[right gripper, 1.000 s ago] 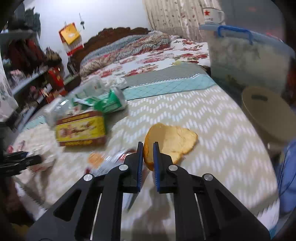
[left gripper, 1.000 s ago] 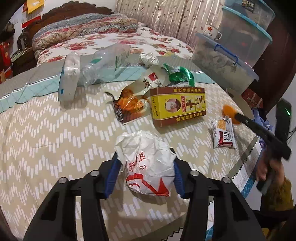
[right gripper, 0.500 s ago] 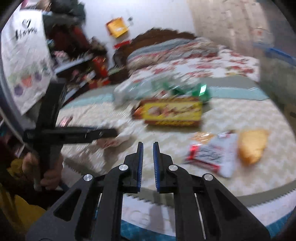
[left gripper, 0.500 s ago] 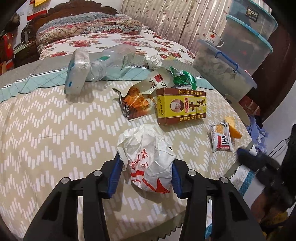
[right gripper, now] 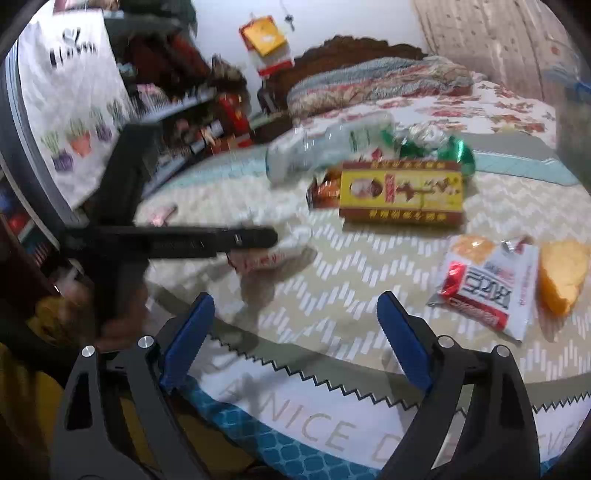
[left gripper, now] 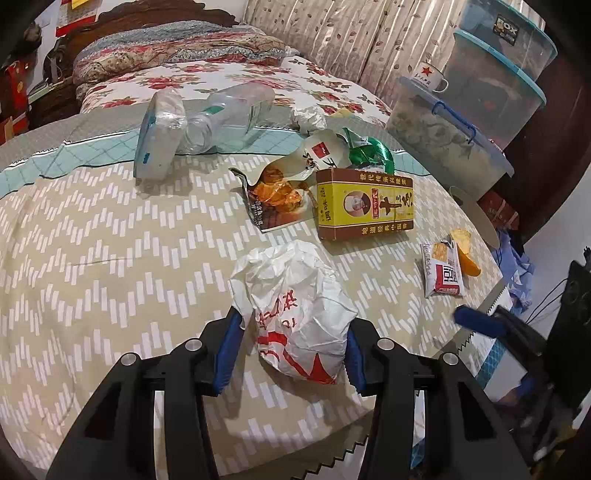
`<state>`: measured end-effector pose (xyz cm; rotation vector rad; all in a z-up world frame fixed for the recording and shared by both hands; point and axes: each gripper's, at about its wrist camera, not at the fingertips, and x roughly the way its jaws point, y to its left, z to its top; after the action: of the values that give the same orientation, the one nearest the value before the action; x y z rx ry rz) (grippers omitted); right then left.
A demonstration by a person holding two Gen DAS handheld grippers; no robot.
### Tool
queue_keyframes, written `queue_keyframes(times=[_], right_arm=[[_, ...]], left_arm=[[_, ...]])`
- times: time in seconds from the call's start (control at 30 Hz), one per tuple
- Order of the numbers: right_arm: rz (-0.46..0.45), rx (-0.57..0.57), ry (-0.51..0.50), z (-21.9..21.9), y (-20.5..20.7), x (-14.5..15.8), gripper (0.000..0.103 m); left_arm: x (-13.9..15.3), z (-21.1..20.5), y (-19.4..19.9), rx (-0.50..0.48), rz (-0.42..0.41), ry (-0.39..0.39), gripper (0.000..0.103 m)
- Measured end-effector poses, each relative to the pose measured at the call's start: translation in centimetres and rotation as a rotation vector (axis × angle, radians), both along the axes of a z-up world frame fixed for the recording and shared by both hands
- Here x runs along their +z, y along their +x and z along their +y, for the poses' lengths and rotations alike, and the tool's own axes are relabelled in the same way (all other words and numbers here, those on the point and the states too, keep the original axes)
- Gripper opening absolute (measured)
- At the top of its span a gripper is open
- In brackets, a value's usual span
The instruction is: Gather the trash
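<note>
I see the round table under its beige zigzag-patterned cloth filling the left wrist view. The yellow-and-brown cardboard box lies right of centre, with the clear crushed plastic bottle above it to the left. My left gripper at lower centre is clamped on the crumpled white plastic bag with red print. My right gripper has just been opening, nothing between its jaws. The small red-and-white snack packet lies at the right.

"BOX" on storage bin, "NICE" on tablecloth
</note>
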<state>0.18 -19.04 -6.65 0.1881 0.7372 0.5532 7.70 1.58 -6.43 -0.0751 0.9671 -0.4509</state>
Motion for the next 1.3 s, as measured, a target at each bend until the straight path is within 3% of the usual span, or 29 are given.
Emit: queue_keyframes(times=[0.13, 0.2, 0.3, 0.4, 0.57, 0.8, 0.83, 0.87, 0.97, 1.3], right_arm=[[-0.029, -0.086, 0.042, -2.8, -0.4, 1.1, 0.077], [-0.028, -0.188, 0.046, -5.4, -0.3, 1.3, 0.065], [0.007, -0.341, 0.101, -9.8, 0.0, 1.0, 0.057], [0.048, -0.484, 0.108, -13.8, -0.2, 0.1, 0.052], [0.124, -0.602, 0.15, -18.2, 0.6, -1.6, 0.052], [0.189, -0.55, 0.096, -21.1, 5.7, -2.6, 0.052], [0.205, -0.53, 0.095, -21.2, 6.4, -3.0, 0.048], [0.226, -0.491, 0.109, -21.0, 7.0, -3.5, 0.027], [0.216, -0.426, 0.123, -20.0, 6.8, -3.7, 0.009], [0.118, -0.584, 0.25, -26.1, 2.3, -2.4, 0.007]], left_arm=[[0.0, 0.1, 0.2, 0.003, 0.01, -0.012, 0.046], [0.0, 0.1, 0.2, 0.003, 0.01, -0.016, 0.044], [0.2, -0.1, 0.2, -0.004, -0.002, -0.016, 0.039], [0.4, -0.3, 0.1, -0.015, 0.0, -0.025, 0.038], [0.7, -0.9, 0.2, -0.042, 0.017, -0.062, 0.037], [2.4, -3.8, 0.8, -0.121, 0.024, -0.091, 0.037], [2.7, -4.3, 0.8, -0.131, 0.018, -0.087, 0.037], [3.1, -5.1, 0.9, -0.146, 0.011, -0.082, 0.037], [4.3, -7.7, 1.1, -0.201, -0.009, -0.061, 0.037], [5.9, -21.0, 3.0, -0.445, -0.035, 0.023, 0.037]])
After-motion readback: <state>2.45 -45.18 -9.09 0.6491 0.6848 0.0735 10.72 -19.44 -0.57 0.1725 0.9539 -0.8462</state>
